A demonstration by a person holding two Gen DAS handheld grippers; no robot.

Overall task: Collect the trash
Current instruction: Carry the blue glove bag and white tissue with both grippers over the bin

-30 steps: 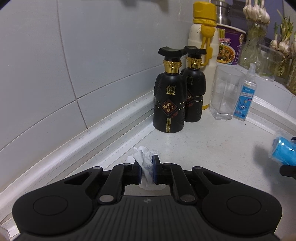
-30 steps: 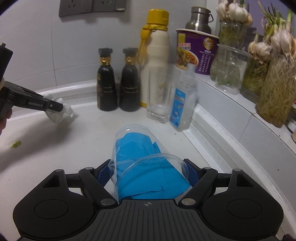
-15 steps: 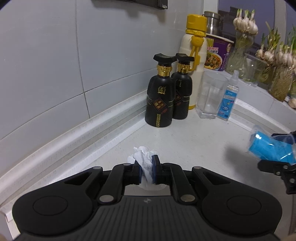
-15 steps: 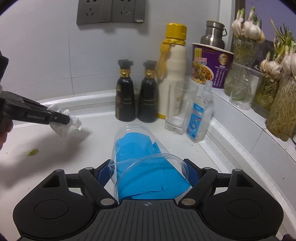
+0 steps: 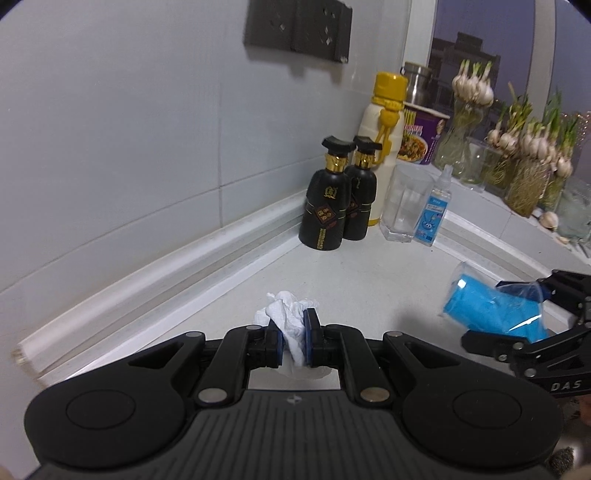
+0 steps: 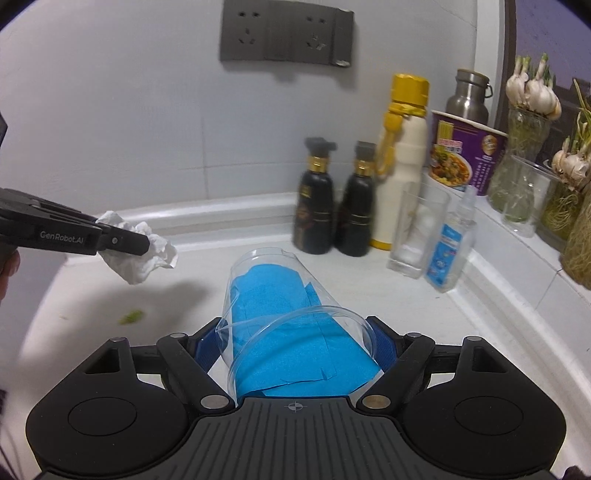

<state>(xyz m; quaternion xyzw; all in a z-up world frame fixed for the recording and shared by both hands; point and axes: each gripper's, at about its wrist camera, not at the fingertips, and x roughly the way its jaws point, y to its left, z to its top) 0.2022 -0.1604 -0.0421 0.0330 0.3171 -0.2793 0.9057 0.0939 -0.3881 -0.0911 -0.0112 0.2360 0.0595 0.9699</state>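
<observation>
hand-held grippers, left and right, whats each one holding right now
Left hand-held gripper: shut on a crumpled white tissue.
Right hand-held gripper: shut on a clear plastic cup stuffed with blue paper.

The tissue point(image 5: 290, 325) is white, pinched between blue pads point(image 5: 308, 341) on a black gripper point(image 5: 294, 341). The clear cup point(image 6: 295, 317) holds blue paper point(image 6: 291, 332). Two bottles point(image 5: 327, 195) are black with gold collars. The flask point(image 6: 402, 162) is cream with a yellow cap. The noodle tub point(image 6: 461, 155) is purple. A green scrap point(image 6: 131, 316), perhaps vegetable, lies on the white counter point(image 6: 192, 306). The socket point(image 6: 286, 33) is grey.
</observation>
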